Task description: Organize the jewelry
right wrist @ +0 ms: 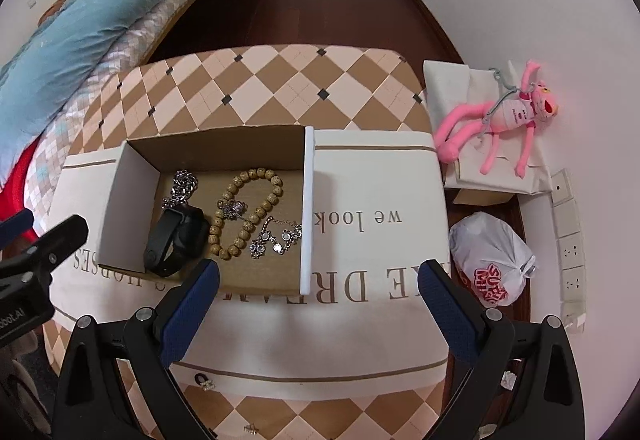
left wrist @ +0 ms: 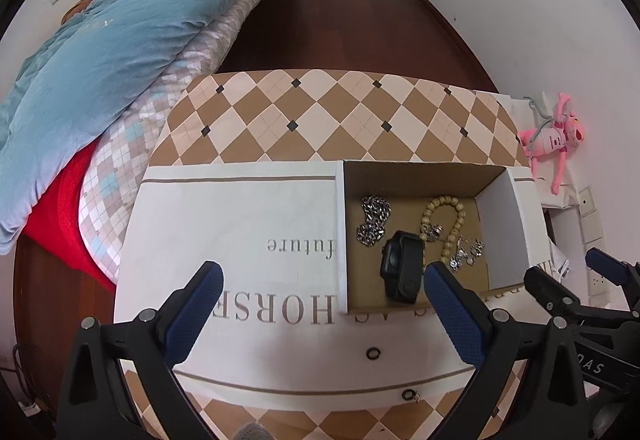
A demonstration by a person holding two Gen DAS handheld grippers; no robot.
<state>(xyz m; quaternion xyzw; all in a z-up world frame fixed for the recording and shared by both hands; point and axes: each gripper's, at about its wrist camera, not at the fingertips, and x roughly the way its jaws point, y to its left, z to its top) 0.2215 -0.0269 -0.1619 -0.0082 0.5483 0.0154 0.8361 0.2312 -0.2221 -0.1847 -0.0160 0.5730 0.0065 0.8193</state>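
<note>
An open cardboard box [left wrist: 496, 224] [right wrist: 128, 207] sits on a white printed cloth. Inside lie a black smartwatch [left wrist: 400, 268] [right wrist: 176, 240], a silver chain [left wrist: 374, 220] [right wrist: 182, 185], a wooden bead bracelet [left wrist: 444, 220] [right wrist: 248, 211] and a silver charm bracelet [left wrist: 466, 252] [right wrist: 276, 238]. A small black ring [left wrist: 373, 353] lies on the cloth, another ring [left wrist: 409, 394] [right wrist: 202, 380] at the cloth's near edge, and a small earring [right wrist: 251, 428] on the checkered top. My left gripper [left wrist: 324, 304] is open and empty in front of the box. My right gripper [right wrist: 318, 300] is open and empty, just right of it.
The cloth [left wrist: 240, 224] [right wrist: 380, 280] covers a checkered table [left wrist: 320, 111] [right wrist: 280, 79]. A bed with a blue quilt [left wrist: 100, 51] stands at left. A pink plush toy [right wrist: 500, 119] and a white plastic bag [right wrist: 492, 260] lie at right by the wall.
</note>
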